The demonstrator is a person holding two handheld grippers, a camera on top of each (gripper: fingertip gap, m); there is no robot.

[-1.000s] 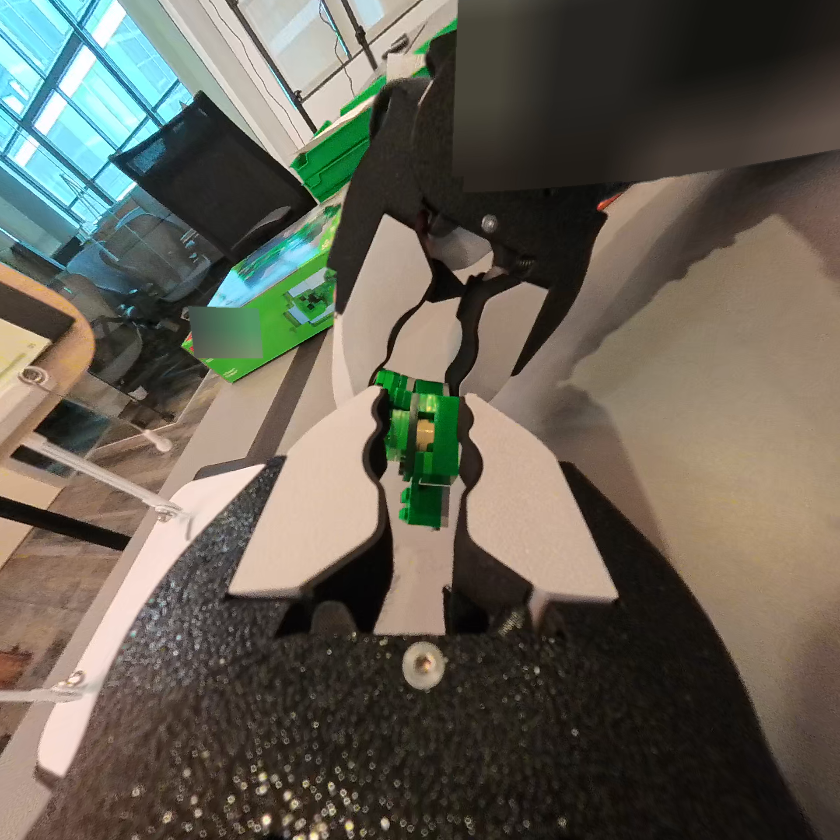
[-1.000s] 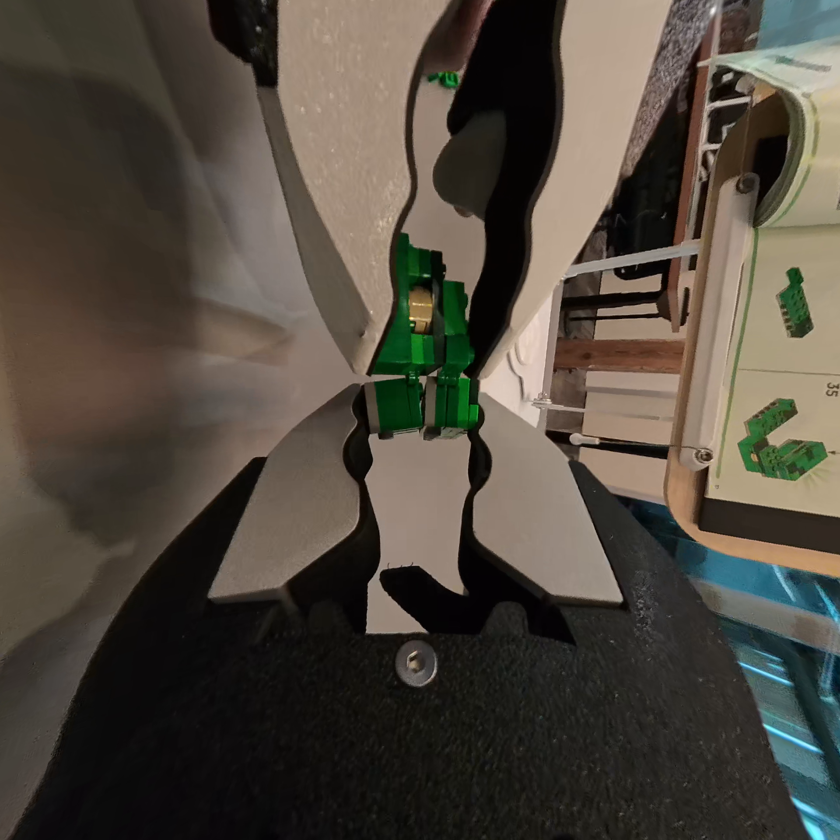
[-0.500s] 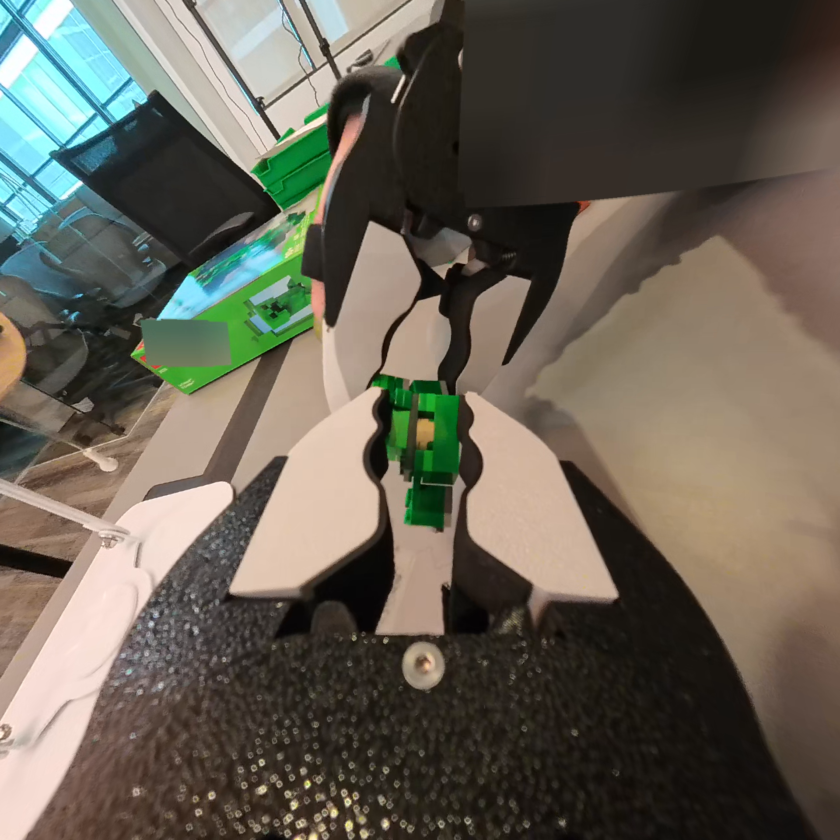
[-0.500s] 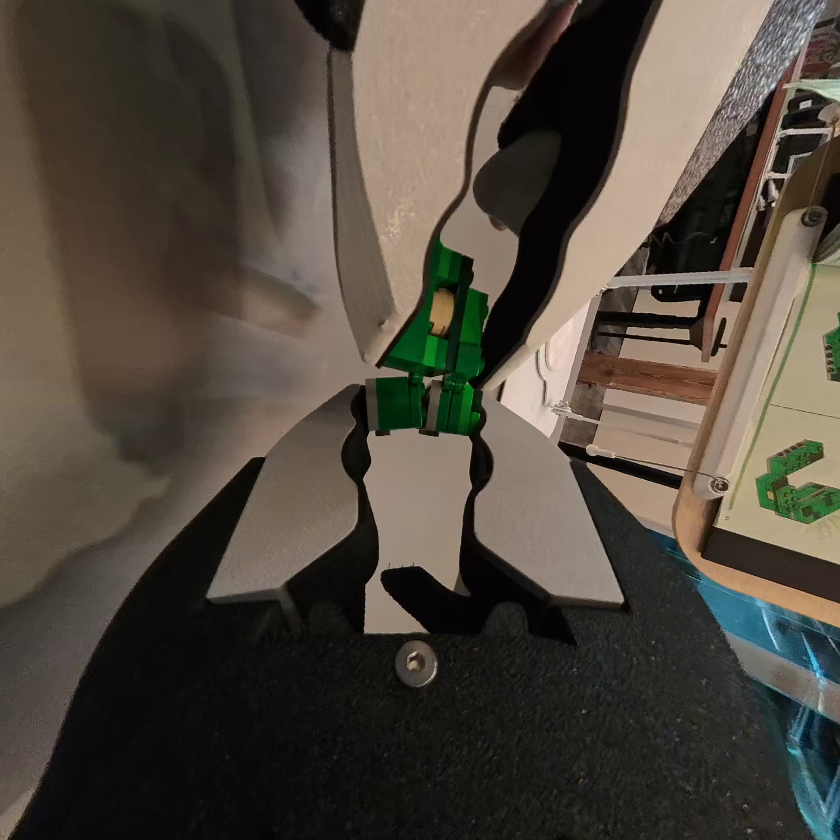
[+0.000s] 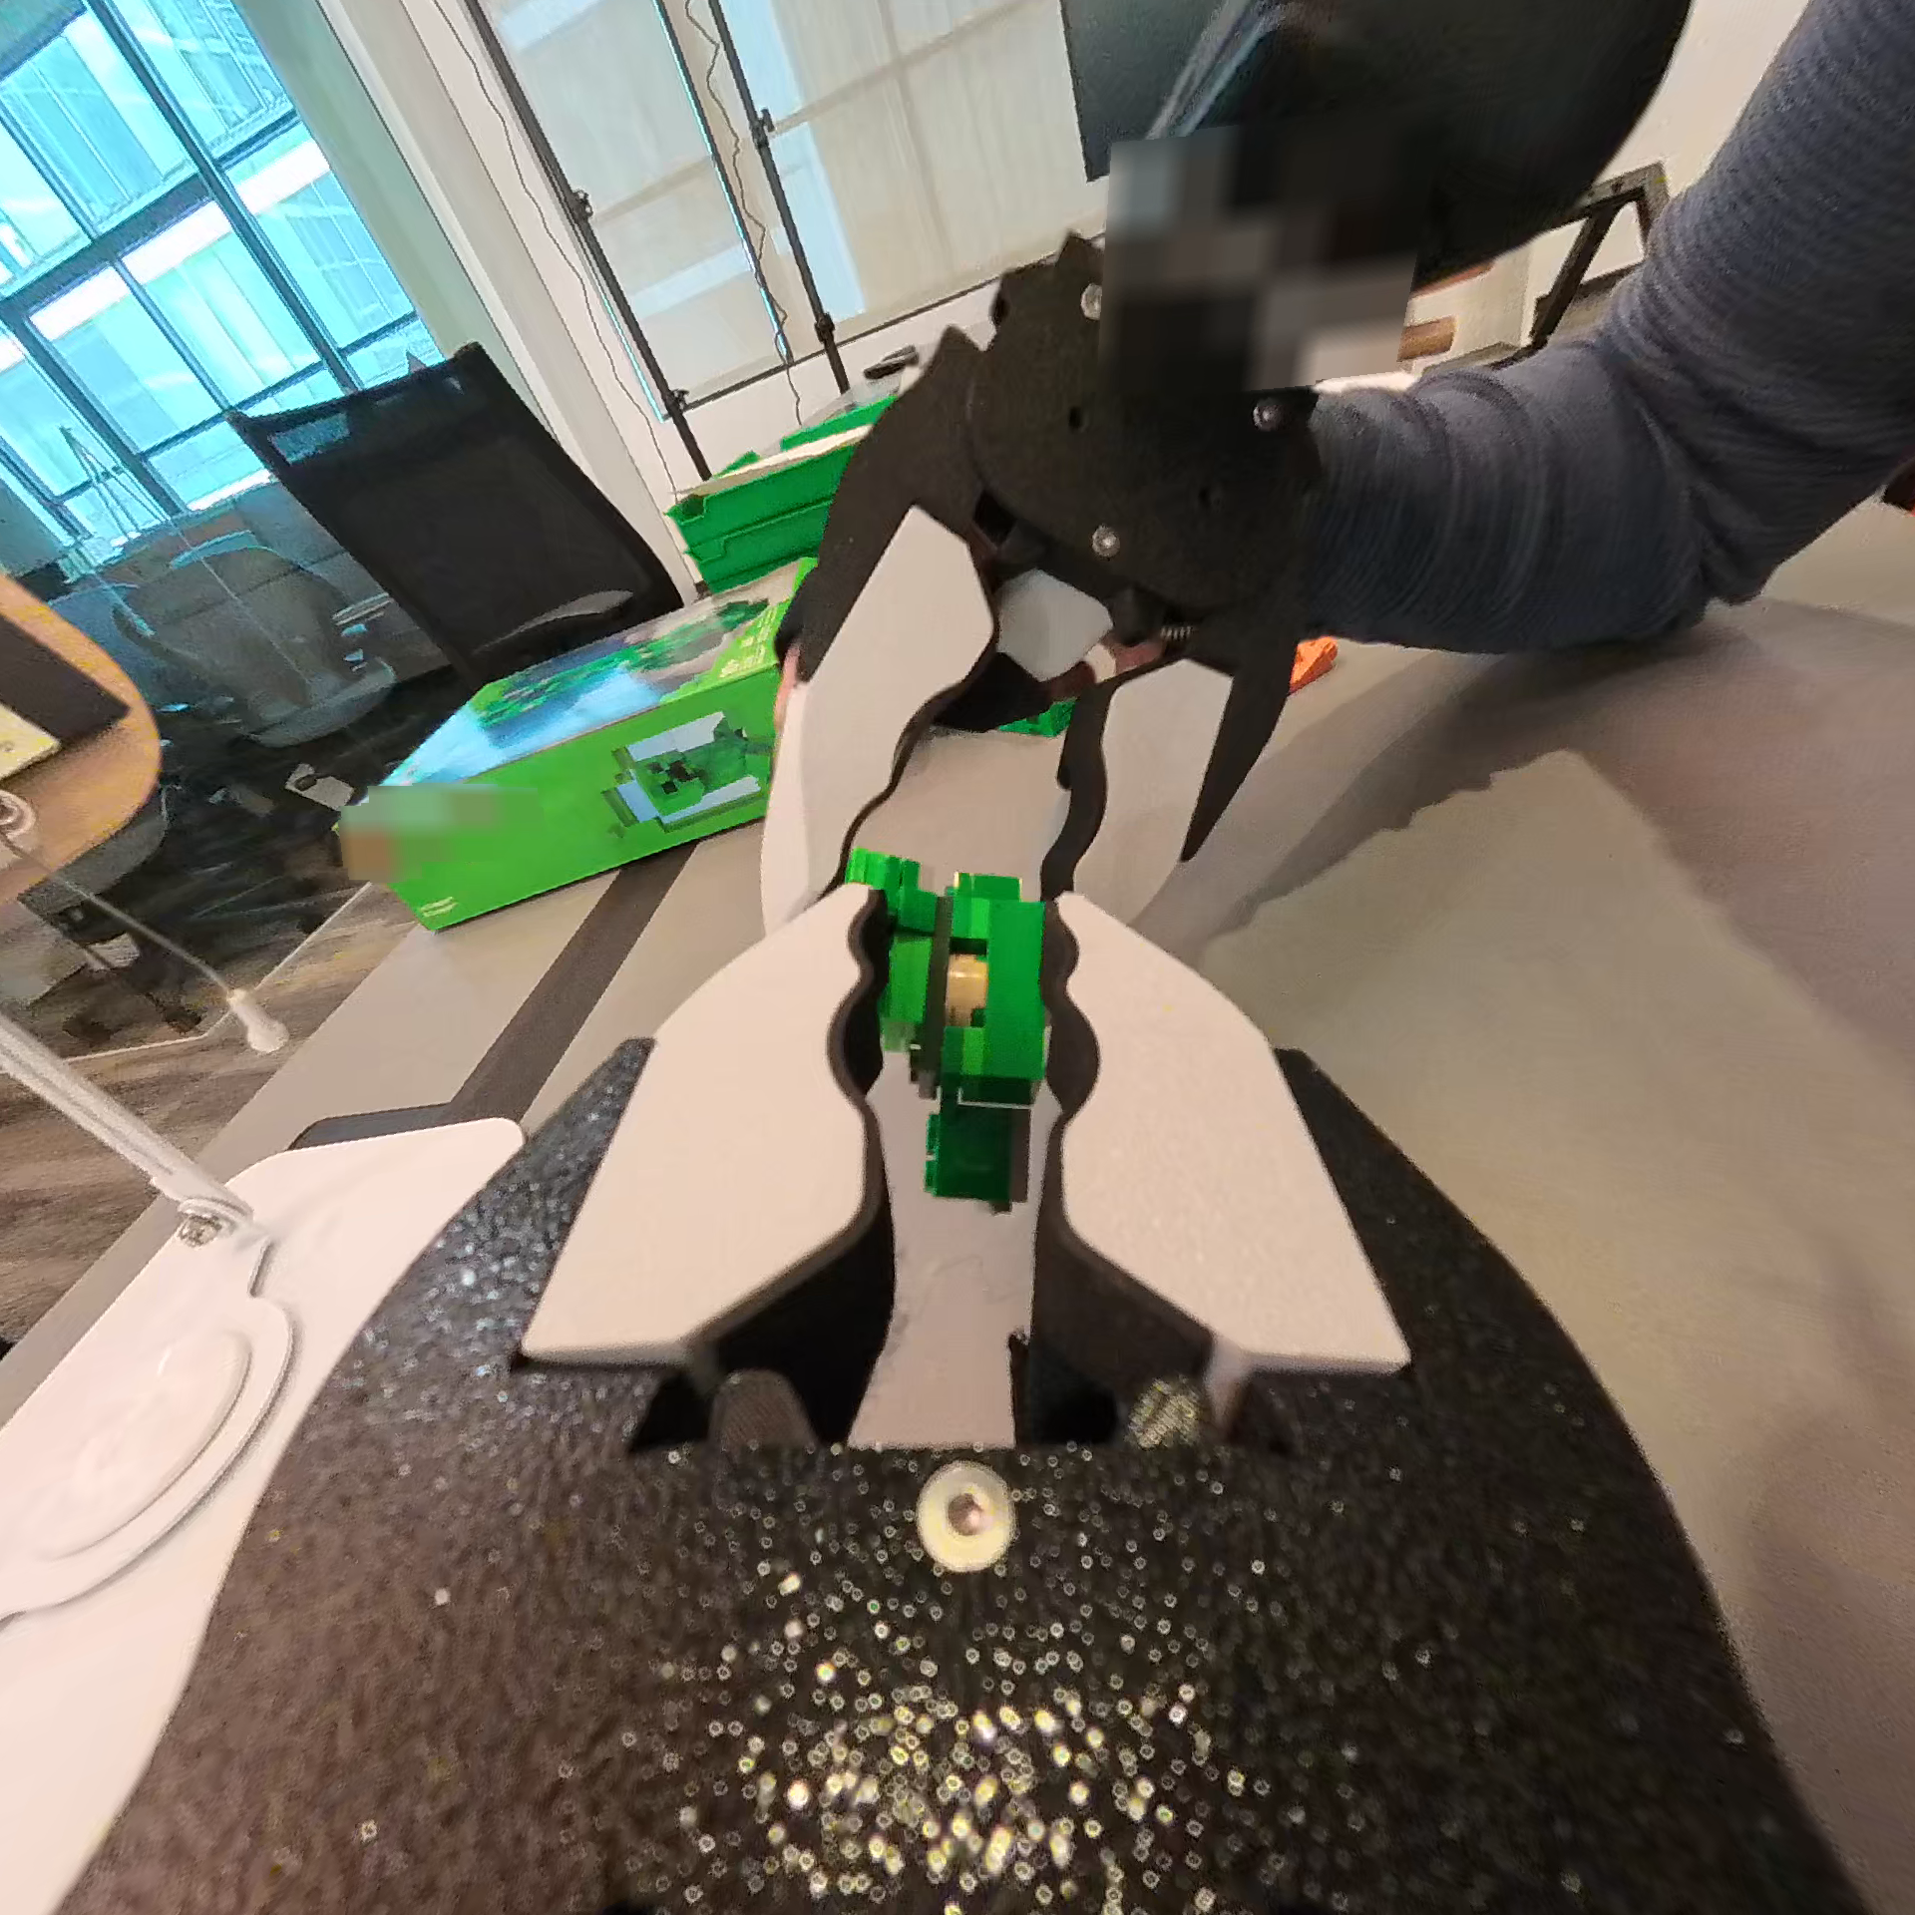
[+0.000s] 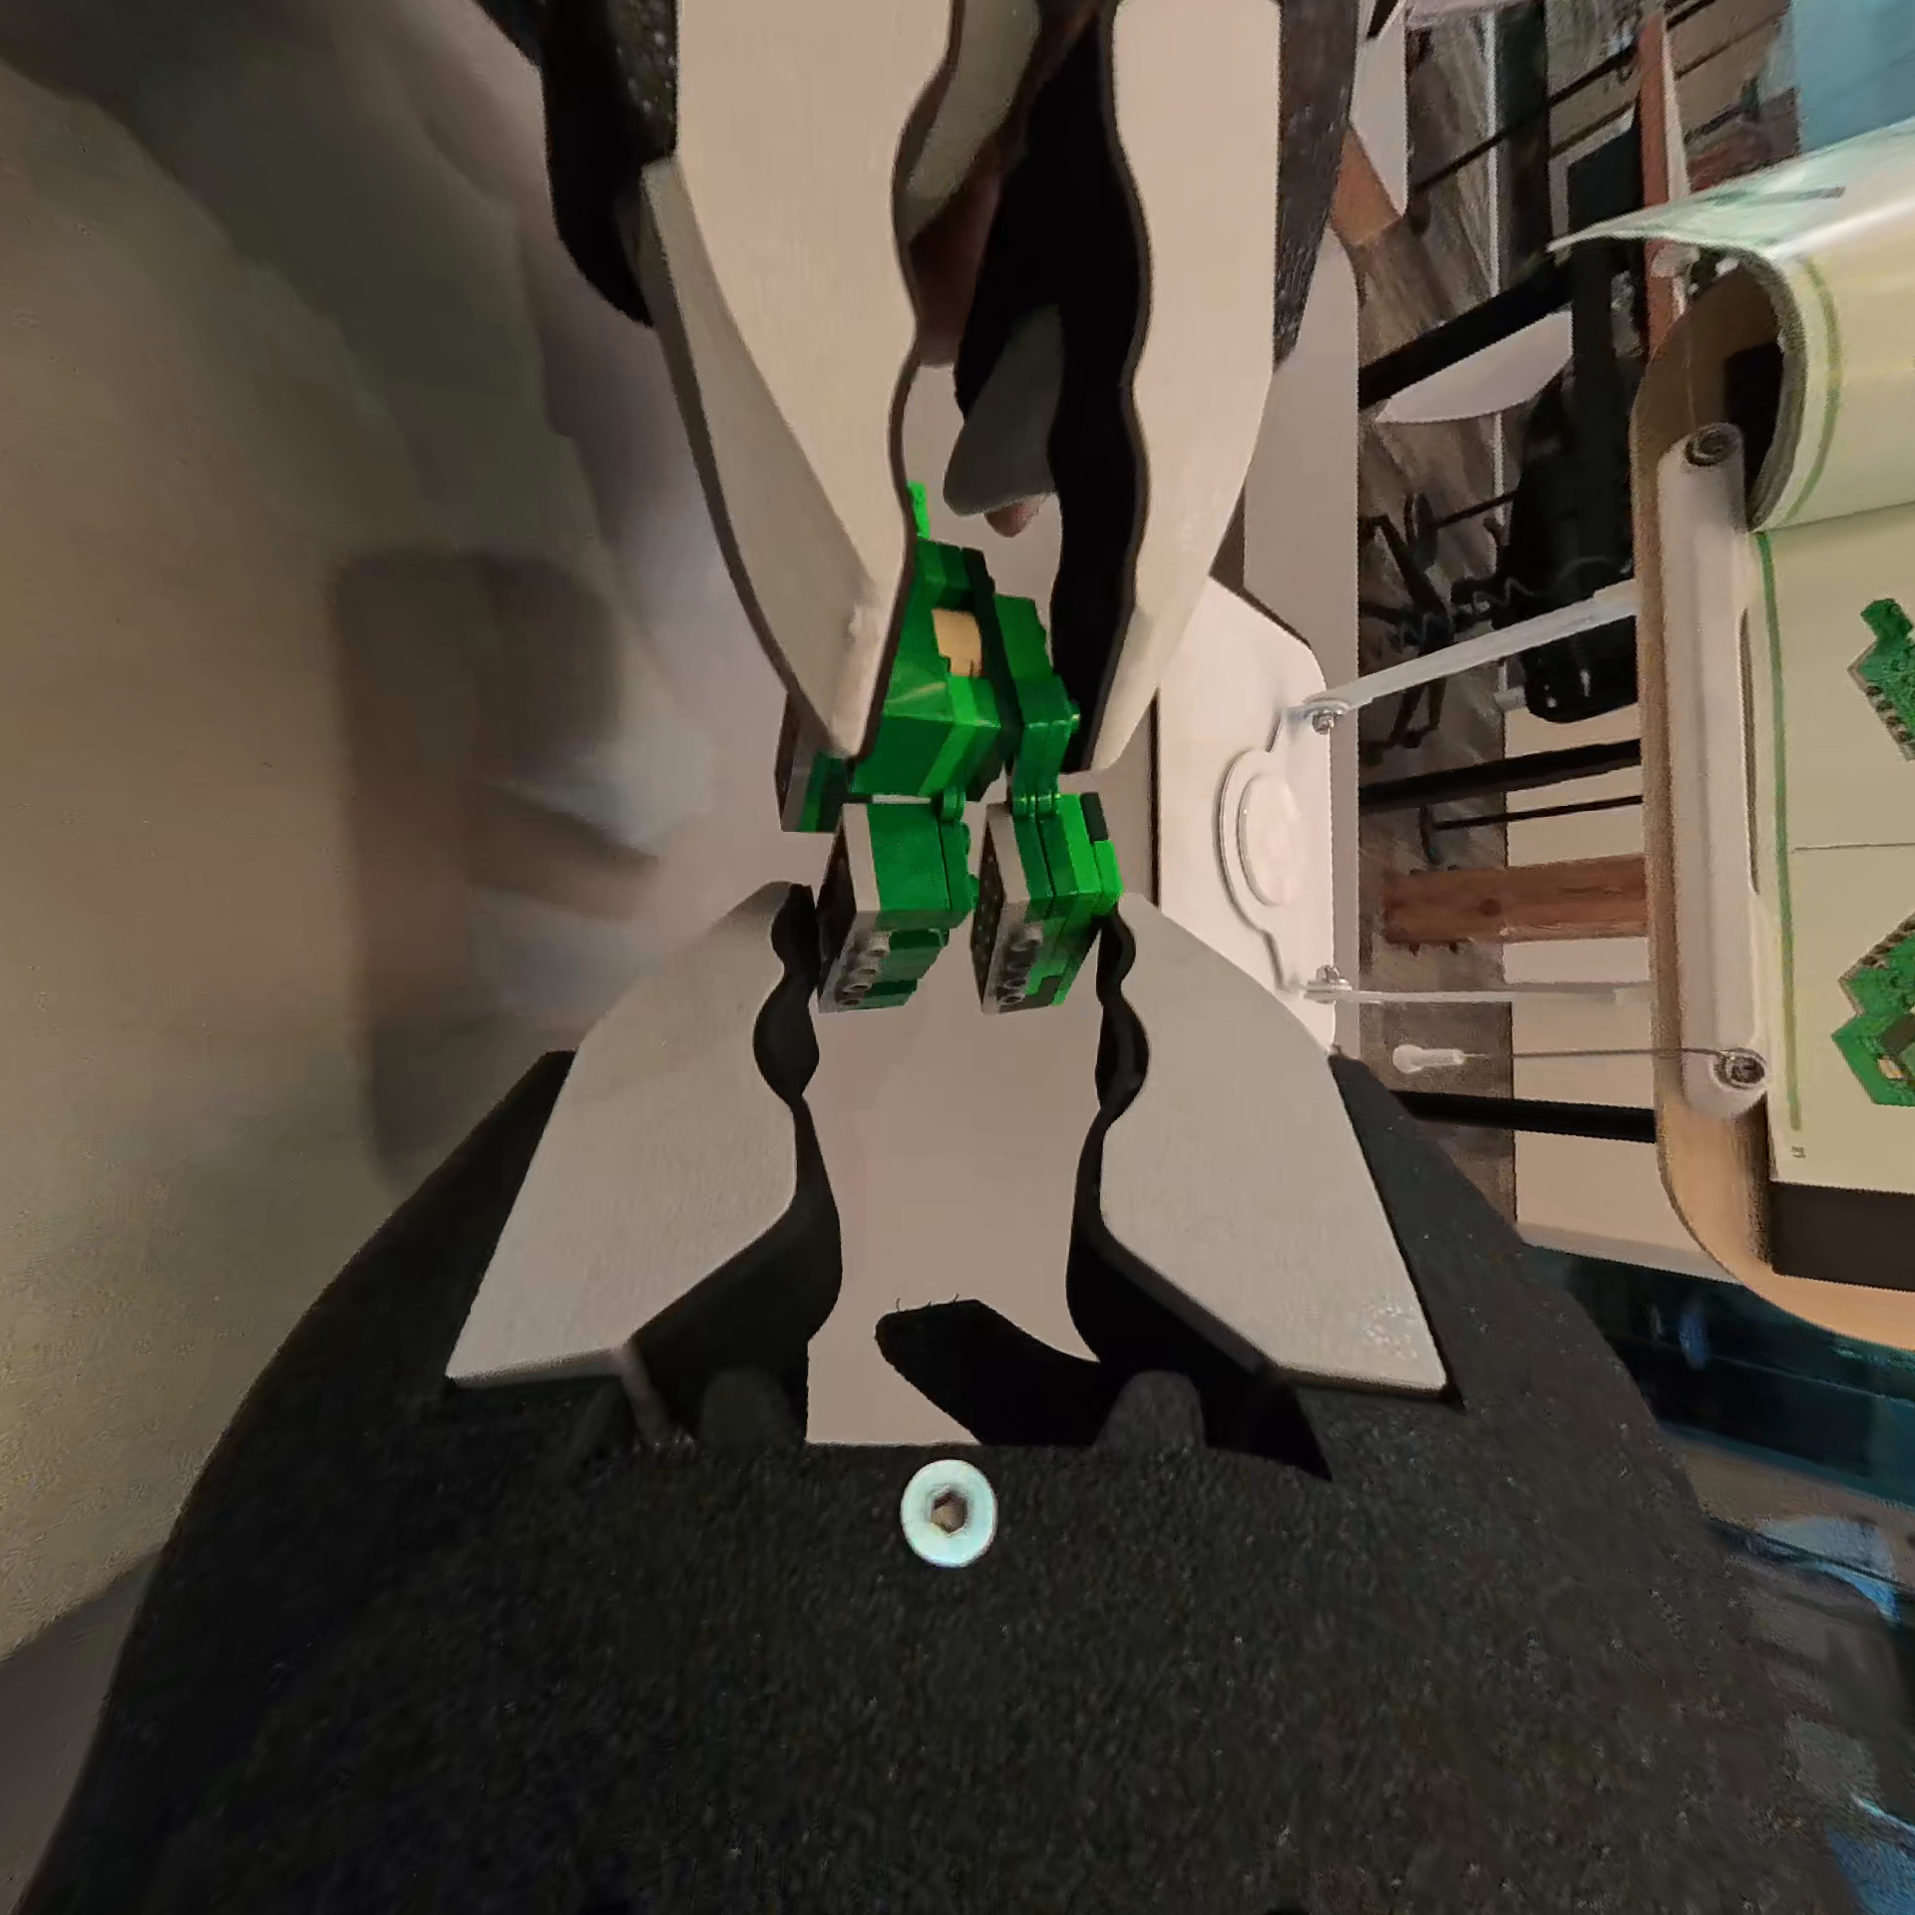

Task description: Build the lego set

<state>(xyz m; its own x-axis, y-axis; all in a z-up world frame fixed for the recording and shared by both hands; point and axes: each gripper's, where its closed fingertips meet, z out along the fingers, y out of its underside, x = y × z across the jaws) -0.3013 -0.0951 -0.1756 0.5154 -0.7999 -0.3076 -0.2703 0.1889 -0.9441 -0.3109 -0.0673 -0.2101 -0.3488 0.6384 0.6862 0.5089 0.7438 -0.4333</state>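
A green lego figure (image 5: 995, 995) with a tan piece in its middle is held in the air between both grippers. My left gripper (image 5: 964, 912) is shut on its body. In the right wrist view the left gripper (image 6: 974, 751) comes down from the top around the body (image 6: 933, 715). My right gripper (image 6: 953, 907) has its fingertips against the outer sides of the figure's two legs (image 6: 902, 902), which stand slightly spread. In the left wrist view the right gripper (image 5: 933, 881) reaches in from beyond, held by a person's sleeved arm (image 5: 1606, 435).
A green lego box (image 5: 591, 788) lies on the grey table (image 5: 1554, 1036), with green trays (image 5: 767, 518) and a black chair (image 5: 446, 539) behind it. An open instruction booklet (image 6: 1845, 725) sits on a wooden stand at the right. The stand's white base (image 5: 135, 1399) is at the left. Spacing between my two grippers at the tips: around 4 cm.
The right gripper's fingertips stand a little wider and the two legs have spread apart. The figure sits farther out at the right fingertips. The left view has swung, showing the sleeved arm.
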